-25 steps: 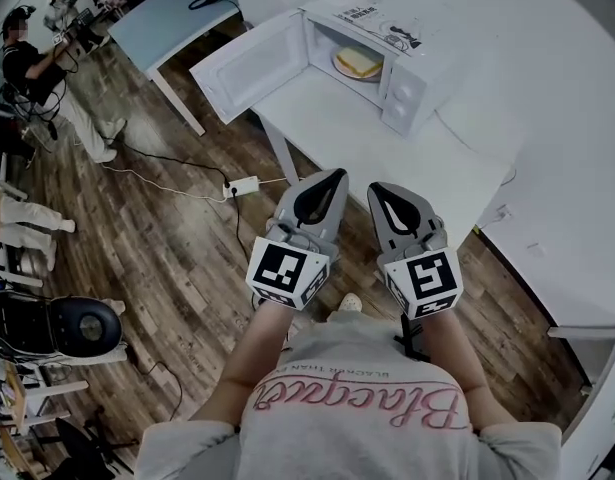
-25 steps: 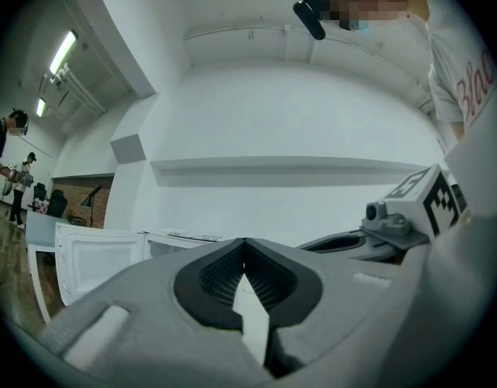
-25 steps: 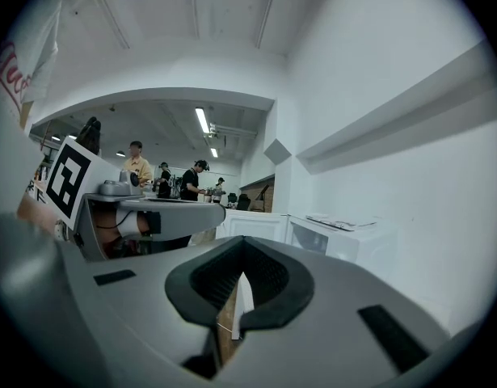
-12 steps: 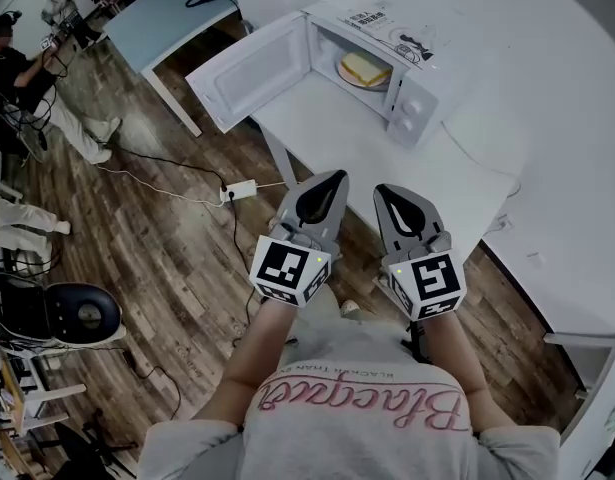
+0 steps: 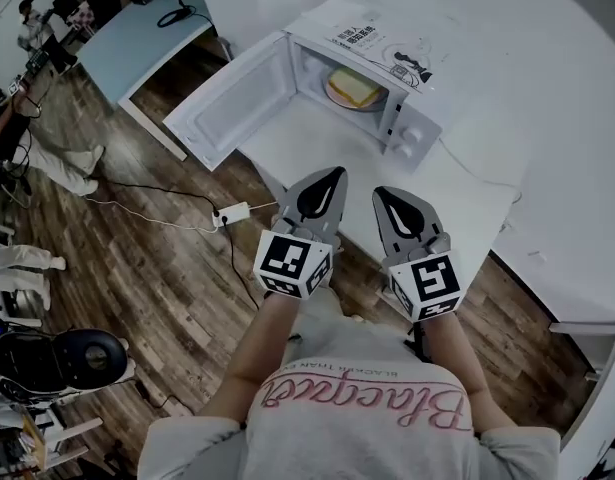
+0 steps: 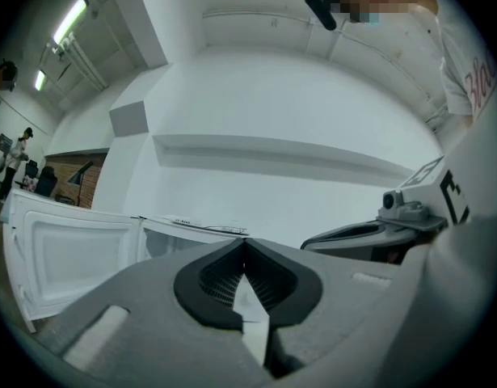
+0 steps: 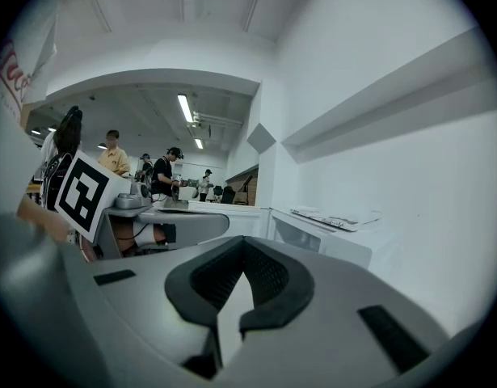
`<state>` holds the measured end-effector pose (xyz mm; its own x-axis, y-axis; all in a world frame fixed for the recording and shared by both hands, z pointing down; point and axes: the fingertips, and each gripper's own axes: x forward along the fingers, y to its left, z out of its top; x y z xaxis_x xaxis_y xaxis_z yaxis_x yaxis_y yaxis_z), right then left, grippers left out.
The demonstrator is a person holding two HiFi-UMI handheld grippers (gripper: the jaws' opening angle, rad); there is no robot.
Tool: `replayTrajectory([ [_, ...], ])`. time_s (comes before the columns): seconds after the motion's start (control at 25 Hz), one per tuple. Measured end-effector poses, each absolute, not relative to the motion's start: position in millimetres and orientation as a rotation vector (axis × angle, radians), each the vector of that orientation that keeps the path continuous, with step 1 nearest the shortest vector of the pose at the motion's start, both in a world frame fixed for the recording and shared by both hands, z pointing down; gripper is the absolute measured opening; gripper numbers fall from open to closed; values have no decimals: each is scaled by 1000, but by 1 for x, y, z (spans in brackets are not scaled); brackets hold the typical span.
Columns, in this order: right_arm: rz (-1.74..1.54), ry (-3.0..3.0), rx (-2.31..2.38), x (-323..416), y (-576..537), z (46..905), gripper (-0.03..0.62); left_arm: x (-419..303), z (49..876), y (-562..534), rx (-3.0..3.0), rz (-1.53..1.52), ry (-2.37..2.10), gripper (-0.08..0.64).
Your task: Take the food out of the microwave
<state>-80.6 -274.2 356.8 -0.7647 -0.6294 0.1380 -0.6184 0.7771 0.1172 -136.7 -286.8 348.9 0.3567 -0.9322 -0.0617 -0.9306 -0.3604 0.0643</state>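
Left side: the left fingers (image 6: pixel 204 285) are closed tight, tip to tip. Nothing is in them.
Right side: the right fingers (image 7: pixel 195 285) are closed too. They hold nothing.
Where they are: both sit side by side in front of the person, near the front edge of the white counter (image 5: pixel 457 178). They point toward the microwave (image 5: pixel 415 133) but are well apart from it.
Door: the microwave door (image 5: pixel 227 103) is swung wide open to the left.
Food: the food (image 5: pixel 359 88) looks like a slice of bread. It lies on a plate (image 5: pixel 333 95) inside the microwave.
On top: a sheet of paper (image 5: pixel 372 36) lies on the microwave.
Done: the door is open, so the way in is free.
Left to do: almost all of it, I think. The fingers must get close, open up, take hold of the plate or the food, and bring it out onto the counter.
Watch out: closed fingers cannot grab anything, so they have to open first. The plate could tip if it is held at just one edge.
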Motion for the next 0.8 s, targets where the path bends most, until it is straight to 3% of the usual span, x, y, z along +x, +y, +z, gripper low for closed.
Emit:
replayTrajectory([
  [0.6,-62,-2740,1102,-132,-374,371,11,-183,376,-400,2607,-171,-1544,6],
  [0.64,-60,-2734,1107,-134,-378,373,11,-186,379,-406,2598,-179,-1534,17],
  [0.76,-42,-2720,1128,-139,-389,379,11,-192,392,-423,2576,-156,-1517,162],
  [0.8,-36,-2714,1136,-141,-393,381,11,-194,397,-428,2572,-147,-1504,167],
])
